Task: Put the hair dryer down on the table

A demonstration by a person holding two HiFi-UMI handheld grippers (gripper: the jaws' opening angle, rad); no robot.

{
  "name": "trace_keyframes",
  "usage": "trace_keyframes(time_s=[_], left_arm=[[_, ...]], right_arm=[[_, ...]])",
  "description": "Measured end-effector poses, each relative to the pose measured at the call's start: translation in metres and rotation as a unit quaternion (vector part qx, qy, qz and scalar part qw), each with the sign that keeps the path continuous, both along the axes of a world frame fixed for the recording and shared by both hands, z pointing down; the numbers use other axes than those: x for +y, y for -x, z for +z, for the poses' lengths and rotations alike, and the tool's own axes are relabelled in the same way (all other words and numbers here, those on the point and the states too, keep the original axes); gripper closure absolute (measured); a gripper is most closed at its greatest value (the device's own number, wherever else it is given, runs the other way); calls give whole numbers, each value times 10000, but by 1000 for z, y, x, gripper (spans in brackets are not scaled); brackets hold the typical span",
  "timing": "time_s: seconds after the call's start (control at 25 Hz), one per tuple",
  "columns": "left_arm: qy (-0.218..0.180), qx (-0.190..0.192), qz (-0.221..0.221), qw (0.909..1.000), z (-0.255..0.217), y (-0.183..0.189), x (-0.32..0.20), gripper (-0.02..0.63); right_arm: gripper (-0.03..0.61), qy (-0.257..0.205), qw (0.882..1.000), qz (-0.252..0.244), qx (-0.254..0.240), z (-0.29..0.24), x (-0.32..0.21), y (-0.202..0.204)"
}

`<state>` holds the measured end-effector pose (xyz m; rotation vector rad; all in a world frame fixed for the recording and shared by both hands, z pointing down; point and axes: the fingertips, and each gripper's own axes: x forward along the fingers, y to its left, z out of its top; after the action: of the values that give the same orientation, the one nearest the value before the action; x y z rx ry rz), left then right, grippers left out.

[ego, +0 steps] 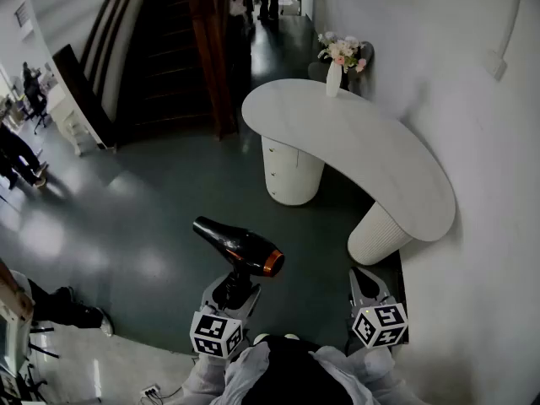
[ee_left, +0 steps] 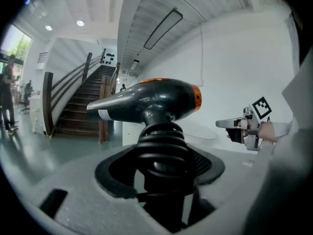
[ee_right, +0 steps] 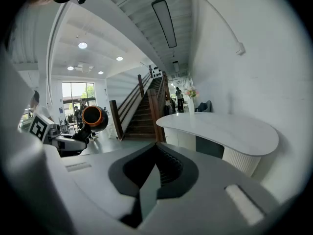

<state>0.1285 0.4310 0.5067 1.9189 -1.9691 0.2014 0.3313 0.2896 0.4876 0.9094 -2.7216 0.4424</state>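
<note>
A black hair dryer with an orange ring at its back end is held up over the dark floor, nozzle pointing left. My left gripper is shut on its handle, which has the black cord coiled round it. In the left gripper view the hair dryer stands upright between the jaws of my left gripper. My right gripper is shut and holds nothing; its jaws meet in a seam. The white curved table lies ahead and to the right, apart from both grippers.
A white vase of pink flowers stands at the table's far end. The table rests on two ribbed white pedestals against the white wall. A dark wooden staircase rises at the back left. People stand far left.
</note>
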Motion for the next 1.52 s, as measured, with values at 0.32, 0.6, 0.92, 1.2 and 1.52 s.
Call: trace_keyframes(time_s=[0.32, 0.6, 0.92, 1.2, 1.52], left_arm=[[57, 3, -20, 10000, -3, 1, 20, 328], [75, -126, -52, 9999, -8, 2, 31, 328], [-35, -46, -90, 9999, -2, -16, 26, 328], [26, -78, -123, 9999, 1, -23, 15, 328], [80, -35, -118, 9999, 10, 1, -31, 328]], right_arm=[[571, -15, 10000, 70, -22, -4, 15, -7], [570, -101, 9997, 42, -239, -13, 23, -2], [571, 11, 9994, 60, -342, 0, 23, -21], [571, 13, 9994, 6, -336, 3, 6, -24], [571, 141, 9992, 6, -371, 11, -38, 3]])
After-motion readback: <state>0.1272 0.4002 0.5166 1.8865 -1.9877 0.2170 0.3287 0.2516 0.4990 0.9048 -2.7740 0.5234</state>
